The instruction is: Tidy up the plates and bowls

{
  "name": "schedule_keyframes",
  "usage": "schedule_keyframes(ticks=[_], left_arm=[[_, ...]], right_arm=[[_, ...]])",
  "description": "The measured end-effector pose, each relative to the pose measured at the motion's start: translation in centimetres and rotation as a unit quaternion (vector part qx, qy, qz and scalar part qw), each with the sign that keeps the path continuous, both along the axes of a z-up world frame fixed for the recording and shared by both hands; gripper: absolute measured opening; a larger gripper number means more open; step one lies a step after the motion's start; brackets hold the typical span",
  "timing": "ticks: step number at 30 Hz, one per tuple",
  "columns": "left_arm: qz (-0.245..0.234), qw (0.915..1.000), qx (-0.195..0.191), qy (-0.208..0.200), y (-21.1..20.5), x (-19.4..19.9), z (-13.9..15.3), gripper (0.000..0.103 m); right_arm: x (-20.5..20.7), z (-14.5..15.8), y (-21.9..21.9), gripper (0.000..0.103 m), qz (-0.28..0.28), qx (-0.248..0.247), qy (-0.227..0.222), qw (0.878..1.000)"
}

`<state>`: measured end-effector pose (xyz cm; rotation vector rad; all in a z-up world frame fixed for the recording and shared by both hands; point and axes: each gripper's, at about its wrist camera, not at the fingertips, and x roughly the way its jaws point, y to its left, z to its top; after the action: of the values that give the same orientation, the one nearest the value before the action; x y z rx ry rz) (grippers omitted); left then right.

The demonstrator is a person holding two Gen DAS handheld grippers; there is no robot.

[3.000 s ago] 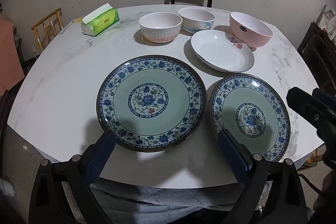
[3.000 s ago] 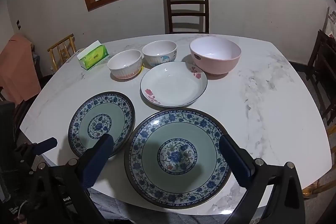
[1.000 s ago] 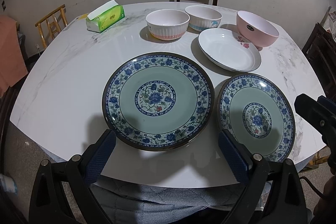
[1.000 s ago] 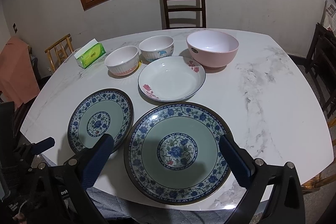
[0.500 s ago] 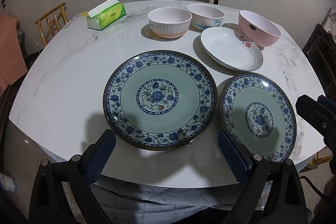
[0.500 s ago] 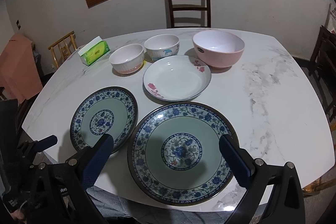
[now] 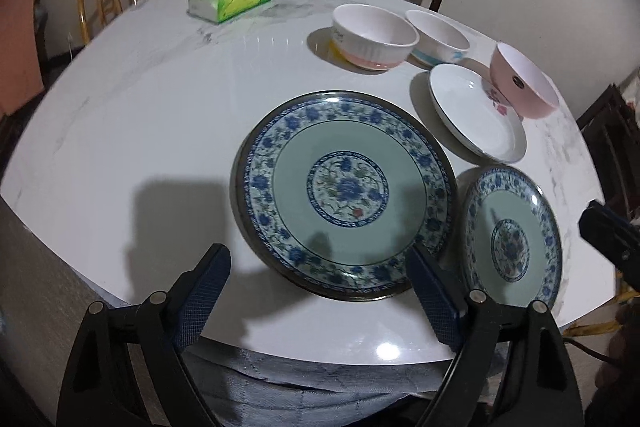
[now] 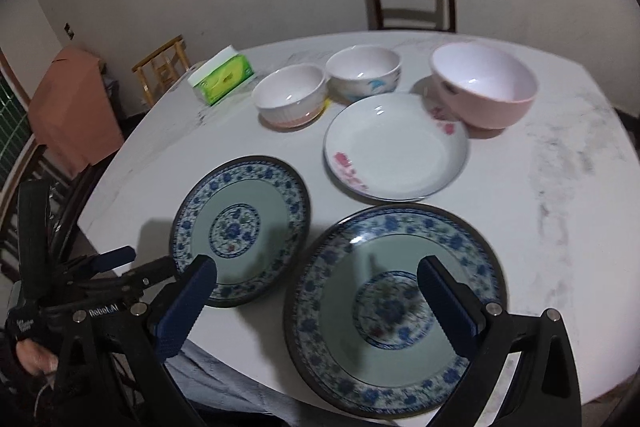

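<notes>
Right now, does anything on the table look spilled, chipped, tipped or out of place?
Nothing stands out. The left blue plate, right blue plate, white plate, ribbed bowl, dolphin bowl and pink bowl all sit upright and empty on the table; no spills or chips show.

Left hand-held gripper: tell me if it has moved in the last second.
Yes: the left hand-held gripper shifted left against the large plate, its jaws closing on nothing.
</notes>
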<state>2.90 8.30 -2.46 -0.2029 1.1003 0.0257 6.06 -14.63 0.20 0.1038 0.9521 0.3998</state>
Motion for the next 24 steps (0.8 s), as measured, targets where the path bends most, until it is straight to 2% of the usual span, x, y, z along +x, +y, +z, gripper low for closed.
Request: schedule_keyframes(ticks=[3,9,12,16,19,22,24], left_arm=[[0.011,0.9998,-0.014,0.004,1.6,0.7,0.0,0.084],[0.037,0.9985,-0.039,0.015,4.7,2.1,-0.1,0.069],[0.033,0.9979,-0.052,0.020,5.5,2.6,-0.4,0.062],[0.034,0.9965,-0.070,0.032,6.2,3.3,-1.0,0.054],[0.033,0.9953,-0.082,0.041,6.5,3.7,-1.7,0.052],[0.035,0.9952,-0.078,0.046,6.9,4.1,-2.4,0.045],[0.035,0.9950,-0.079,0.050,7.1,4.3,-2.8,0.042]], right_arm=[[1.6,-0.8,0.8,0.091,0.014,0.001,0.029,0.999],[4.8,-2.6,2.2,0.072,0.039,0.018,0.086,0.995],[6.4,-3.6,3.0,0.068,0.047,0.013,0.108,0.993],[8.3,-5.2,4.2,0.048,0.060,0.009,0.135,0.989],[9.3,-6.3,4.6,0.046,0.061,0.010,0.150,0.987],[10.1,-7.3,5.0,0.040,0.061,0.003,0.159,0.985],[10.6,-7.7,5.2,0.040,0.063,0.005,0.163,0.985]])
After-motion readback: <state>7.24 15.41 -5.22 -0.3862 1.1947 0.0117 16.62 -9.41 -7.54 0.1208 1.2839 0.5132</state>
